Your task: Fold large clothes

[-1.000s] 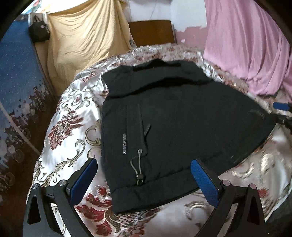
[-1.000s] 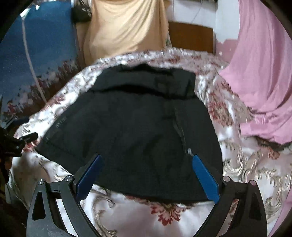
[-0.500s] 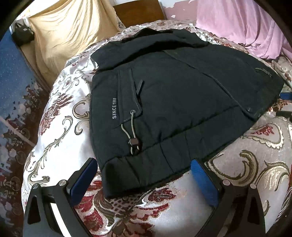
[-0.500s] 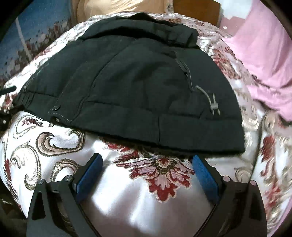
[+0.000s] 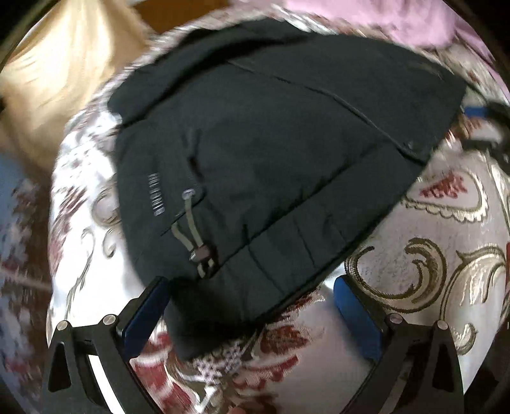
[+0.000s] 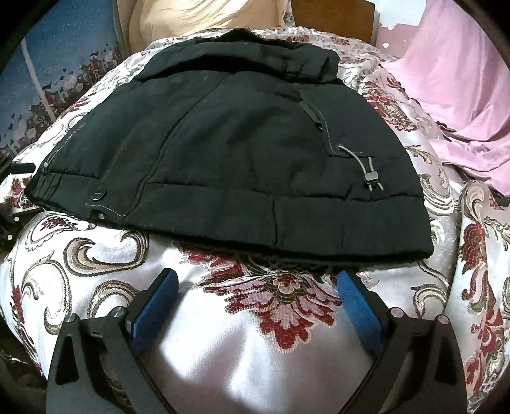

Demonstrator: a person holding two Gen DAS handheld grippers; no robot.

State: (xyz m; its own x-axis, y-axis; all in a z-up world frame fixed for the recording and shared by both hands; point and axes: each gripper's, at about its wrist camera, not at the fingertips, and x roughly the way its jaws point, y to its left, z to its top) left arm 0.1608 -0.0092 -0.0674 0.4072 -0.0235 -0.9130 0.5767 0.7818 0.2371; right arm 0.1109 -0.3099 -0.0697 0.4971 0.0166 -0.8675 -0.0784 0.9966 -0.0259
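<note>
A black padded jacket [image 5: 271,153] lies flat on a bed covered with a white, red and gold brocade spread [image 5: 430,264]. It also shows in the right wrist view [image 6: 229,153]. My left gripper [image 5: 251,296] is open, low over the jacket's near left hem corner, which sits between its blue pads. My right gripper [image 6: 255,286] is open and empty, just short of the jacket's hem [image 6: 318,223] near the right side. Toggle cords [image 6: 366,172] lie on the jacket. The left wrist view is blurred.
A pink cloth [image 6: 452,95] lies on the right side of the bed. A beige cloth [image 6: 197,22] hangs over the wooden headboard [image 6: 334,16]. A blue patterned wall [image 6: 57,70] is at the left. The right gripper shows at the left view's right edge [image 5: 478,111].
Both grippers have dropped lower and closer to the jacket's hem. The left one has moved onto the hem's left corner; the right one has come near the hem. Both stayed open.
</note>
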